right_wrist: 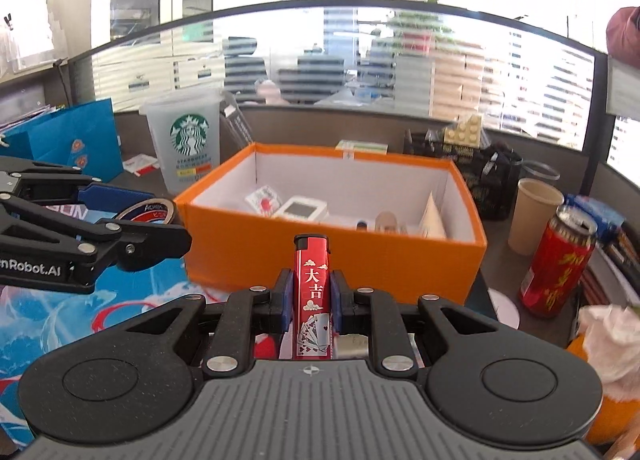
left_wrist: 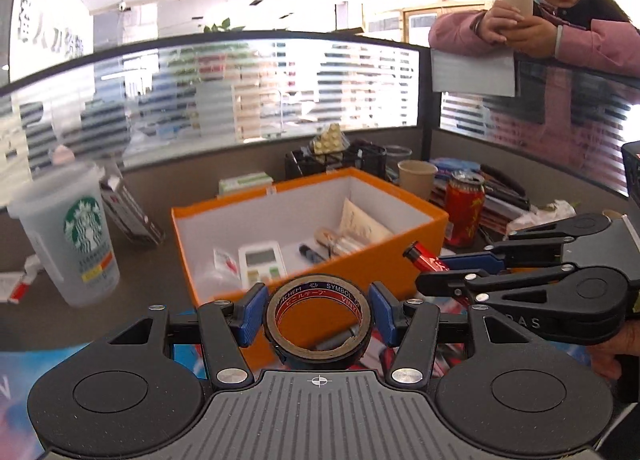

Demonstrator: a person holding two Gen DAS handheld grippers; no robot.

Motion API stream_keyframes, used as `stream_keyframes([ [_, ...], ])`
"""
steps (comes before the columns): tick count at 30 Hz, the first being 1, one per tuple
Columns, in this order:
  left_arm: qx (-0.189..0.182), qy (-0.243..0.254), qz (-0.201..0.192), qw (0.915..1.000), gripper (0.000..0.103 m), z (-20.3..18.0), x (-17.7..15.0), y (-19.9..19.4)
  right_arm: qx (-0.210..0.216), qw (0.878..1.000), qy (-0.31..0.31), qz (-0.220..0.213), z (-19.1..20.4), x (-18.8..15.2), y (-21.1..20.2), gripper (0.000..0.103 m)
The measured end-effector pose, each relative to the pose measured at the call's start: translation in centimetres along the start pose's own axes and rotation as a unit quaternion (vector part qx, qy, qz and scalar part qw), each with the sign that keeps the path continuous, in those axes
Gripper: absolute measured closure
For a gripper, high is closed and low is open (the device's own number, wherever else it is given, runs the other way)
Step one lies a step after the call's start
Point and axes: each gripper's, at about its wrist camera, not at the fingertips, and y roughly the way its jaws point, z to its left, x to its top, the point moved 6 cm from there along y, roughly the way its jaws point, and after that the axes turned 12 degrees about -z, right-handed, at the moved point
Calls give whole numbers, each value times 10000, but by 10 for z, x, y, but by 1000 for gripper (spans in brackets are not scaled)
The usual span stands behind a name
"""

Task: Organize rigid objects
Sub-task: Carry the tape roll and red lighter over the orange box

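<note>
Left gripper (left_wrist: 318,314) clamped across tape roll (left_wrist: 319,323), right gripper (right_wrist: 311,296) pinching red lighter (right_wrist: 312,292) upright, both just short of orange box (right_wrist: 400,260). 2 light stiff items; lighter's slick, grip mid-body

Starbucks cup (right_wrist: 188,148) standing upright off to the left, frosted plastic with the green logo. Blue paper bag (right_wrist: 76,140) further left of that. Red drink can (right_wrist: 556,268) on the right, top popped open, with a tan paper cup (right_wrist: 534,216) just behind it. Black mesh organizer (right_wrist: 476,172) toward the back, cream brick-looking plate (right_wrist: 466,128) poking out of it. Crumpled white tissue (right_wrist: 608,340) at bottom right. Striped glass partition (left_wrist: 280,88) behind everything, woman in pink (left_wrist: 560,20) leaning on it holding a paper cup.
</note>
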Motion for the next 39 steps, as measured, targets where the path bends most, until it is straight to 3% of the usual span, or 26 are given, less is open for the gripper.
stream_keyframes([
  [14, 50, -20, -47, 10000, 50, 9, 26, 35, -71, 9999, -28, -150, -17, 27, 17, 85],
  [39, 241, -356, 179, 9989, 50, 45, 32, 92, -114, 9999, -75, -101, -41, 53, 61, 85],
])
